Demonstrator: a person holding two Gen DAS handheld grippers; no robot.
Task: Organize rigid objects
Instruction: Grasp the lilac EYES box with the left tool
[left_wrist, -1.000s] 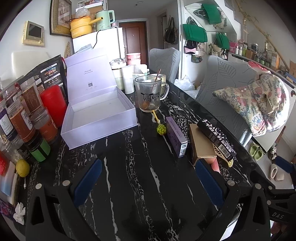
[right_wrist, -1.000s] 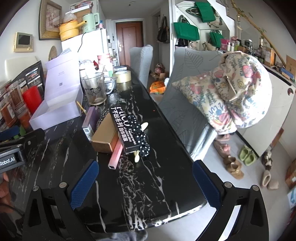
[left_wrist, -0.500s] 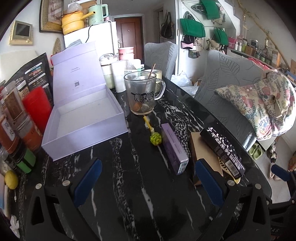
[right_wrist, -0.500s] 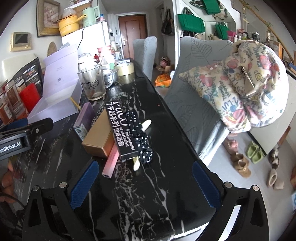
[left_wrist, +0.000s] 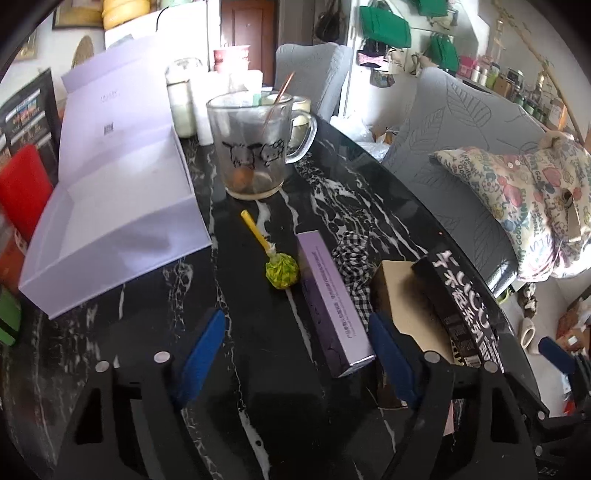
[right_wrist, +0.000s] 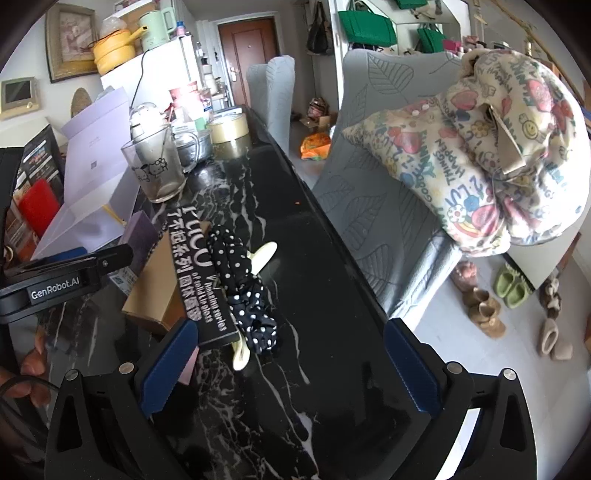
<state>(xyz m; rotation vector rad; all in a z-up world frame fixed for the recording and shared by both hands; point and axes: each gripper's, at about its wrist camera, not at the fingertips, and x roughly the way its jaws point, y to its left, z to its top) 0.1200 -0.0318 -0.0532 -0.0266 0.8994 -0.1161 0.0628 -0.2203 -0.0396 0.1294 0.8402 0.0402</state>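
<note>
A long purple rectangular carton (left_wrist: 332, 302) lies on the black marbled counter (left_wrist: 258, 369), its near end between the spread-apart, empty jaws of the left gripper (left_wrist: 295, 354). At its nine o'clock rests a green-wrapped lollipop with a yellow stick (left_wrist: 280, 271); at three o'clock, a tan cardboard box (left_wrist: 402, 299) bearing a black lettered box (right_wrist: 195, 273). The right gripper (right_wrist: 288, 365) hangs wide open, holding nothing, the black lettered box at its eleven o'clock.

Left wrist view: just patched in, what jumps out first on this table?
The open lilac box at left, empty, lid up. Right of it a glass mug, a green lollipop and a slim purple box between the open left gripper fingers.
</note>
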